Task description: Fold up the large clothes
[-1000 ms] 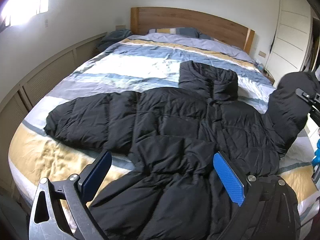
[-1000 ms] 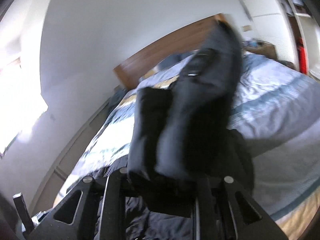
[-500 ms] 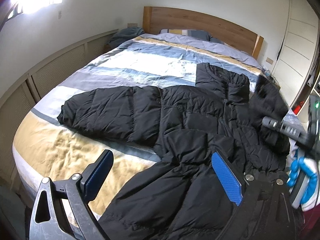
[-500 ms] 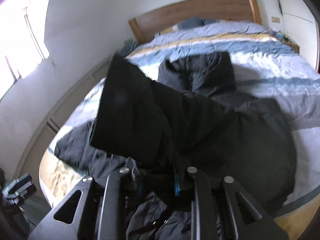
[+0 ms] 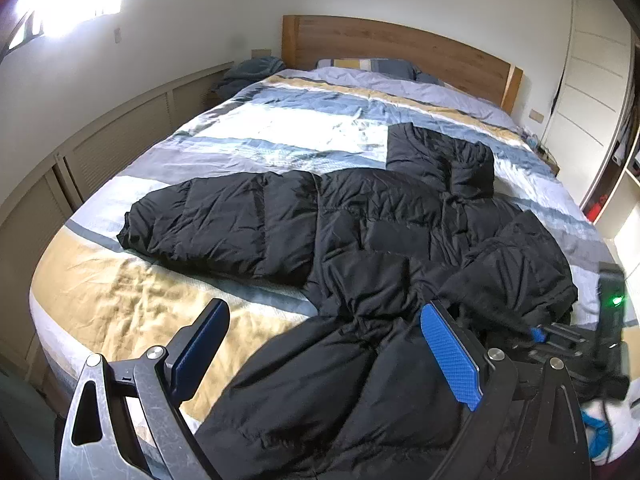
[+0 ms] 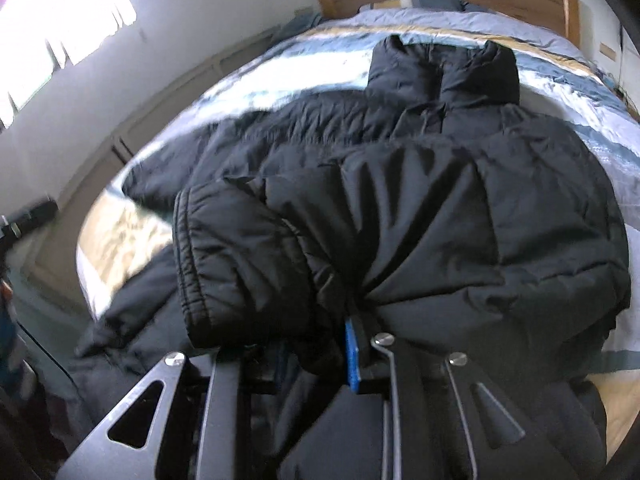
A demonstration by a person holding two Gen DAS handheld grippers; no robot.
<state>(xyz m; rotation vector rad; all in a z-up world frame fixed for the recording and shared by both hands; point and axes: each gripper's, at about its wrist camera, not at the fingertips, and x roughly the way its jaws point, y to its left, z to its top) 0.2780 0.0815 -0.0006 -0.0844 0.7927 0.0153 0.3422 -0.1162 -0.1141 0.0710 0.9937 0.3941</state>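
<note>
A black puffer jacket (image 5: 360, 232) lies front up across the striped bed (image 5: 280, 128), collar toward the headboard. Its left sleeve (image 5: 208, 220) stretches out flat to the left. My left gripper (image 5: 324, 348) is open and empty, hovering over the jacket's hem near the bed's foot. My right gripper (image 6: 316, 344) is shut on the jacket's right sleeve (image 6: 280, 248), which lies folded inward over the jacket's body. In the left wrist view the same folded sleeve (image 5: 516, 276) sits at the right, with the right gripper (image 5: 560, 340) low beside it.
A wooden headboard (image 5: 400, 48) and pillows (image 5: 372, 65) stand at the far end. Louvred wall panels (image 5: 100, 148) run along the left of the bed. White wardrobe doors (image 5: 588, 80) stand at the right. Yellow bedding (image 5: 132, 296) lies under the left gripper.
The right gripper has swung the right sleeve down from raised in the air and laid it inward over the jacket's body. The left gripper has stayed open, shifting slightly left.
</note>
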